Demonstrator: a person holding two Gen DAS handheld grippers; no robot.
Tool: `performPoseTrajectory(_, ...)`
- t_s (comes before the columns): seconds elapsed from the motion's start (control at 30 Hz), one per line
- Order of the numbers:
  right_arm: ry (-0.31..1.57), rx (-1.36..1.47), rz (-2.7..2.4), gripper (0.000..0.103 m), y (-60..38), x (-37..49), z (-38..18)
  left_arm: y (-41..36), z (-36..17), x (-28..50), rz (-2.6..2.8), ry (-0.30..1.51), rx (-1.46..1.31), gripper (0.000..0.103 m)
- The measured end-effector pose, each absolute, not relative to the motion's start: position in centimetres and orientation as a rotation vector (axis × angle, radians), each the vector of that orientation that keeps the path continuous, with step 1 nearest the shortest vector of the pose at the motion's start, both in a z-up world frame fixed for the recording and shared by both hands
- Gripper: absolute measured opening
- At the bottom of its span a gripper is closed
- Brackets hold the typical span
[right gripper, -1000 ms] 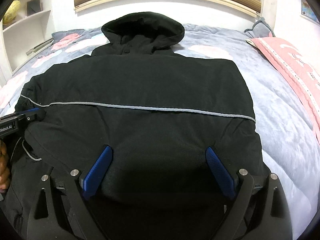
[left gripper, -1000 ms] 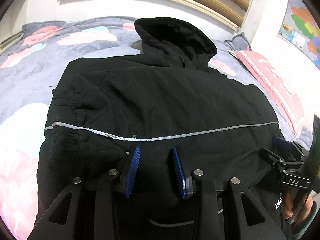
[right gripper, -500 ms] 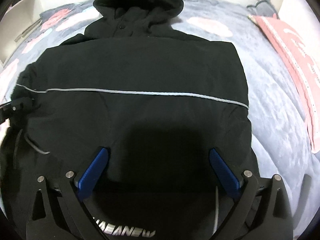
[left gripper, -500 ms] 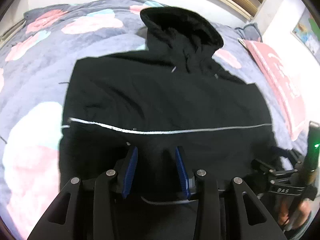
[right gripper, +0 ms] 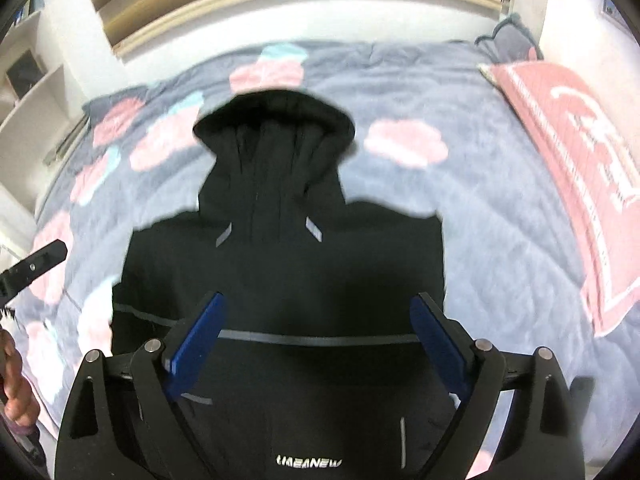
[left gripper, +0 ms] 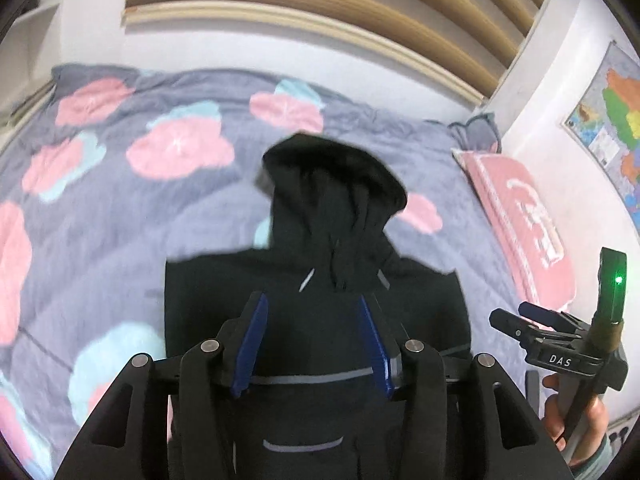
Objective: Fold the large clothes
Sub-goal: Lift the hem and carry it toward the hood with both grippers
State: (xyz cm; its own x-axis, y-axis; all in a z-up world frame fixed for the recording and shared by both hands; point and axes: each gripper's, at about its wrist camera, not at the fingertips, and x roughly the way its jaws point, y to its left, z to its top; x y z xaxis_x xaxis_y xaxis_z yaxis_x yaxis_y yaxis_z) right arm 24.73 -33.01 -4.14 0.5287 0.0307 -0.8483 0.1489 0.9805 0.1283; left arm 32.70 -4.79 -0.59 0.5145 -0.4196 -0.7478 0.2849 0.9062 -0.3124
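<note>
Grey bedding (right gripper: 492, 216) with pink blotches carried the black jacket (right gripper: 280, 272), hood toward the headboard; my rigs cut off its hem. I held both left gripper (left gripper: 316, 344) and right gripper (right gripper: 316, 336) spread, empty. Pink pillow (right gripper: 576, 168) lay right.

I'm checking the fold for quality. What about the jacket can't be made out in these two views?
- Black jacket, lower hem: both views, cut off by the bottom edge and covered by the tongs' frames.
- Sleeves: no sleeve can be picked out of the dark fabric; motion blur smears the outline.
- White logo: right wrist view, lettering too small and blurred.
- Left tongs, right tongs: jaws apart; contact with fabric unclear.
</note>
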Motion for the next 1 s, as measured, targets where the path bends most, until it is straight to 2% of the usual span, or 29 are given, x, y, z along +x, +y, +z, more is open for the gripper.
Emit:
performPoseTrajectory(0.17,1.006,0.244,-0.055,0.095,-34.3,28.7,-3.4,-6.9,0.6,37.6,-0.421,0.927,-0.142,0.05)
performPoseTrajectory(0.37,1.026,0.228,-0.051,0.094,-35.5,35.1,-4.7,-8.7,-1.2,44.6,-0.402,0.952,-0.15,0.051)
performPoseTrajectory(0.67,1.094,0.24,-0.06,0.088,-37.4,45.5,-11.0,-10.5,-8.6,55.6,-0.347,1.036,-0.12,0.051)
performPoseTrajectory(0.87,1.131,0.23,-0.102,0.087,-37.8,50.1,-15.2,-11.7,-13.6,59.9,-0.322,1.098,-0.076,0.051)
performPoseTrajectory(0.97,1.158,0.261,-0.142,0.077,-38.9,52.0,-17.3,-12.1,-15.6,61.7,-0.317,1.124,-0.071,0.051)
performPoseTrajectory(1.0,1.172,0.273,-0.145,0.064,-39.2,52.6,-18.1,-12.2,-16.1,62.3,-0.308,1.125,-0.069,0.051)
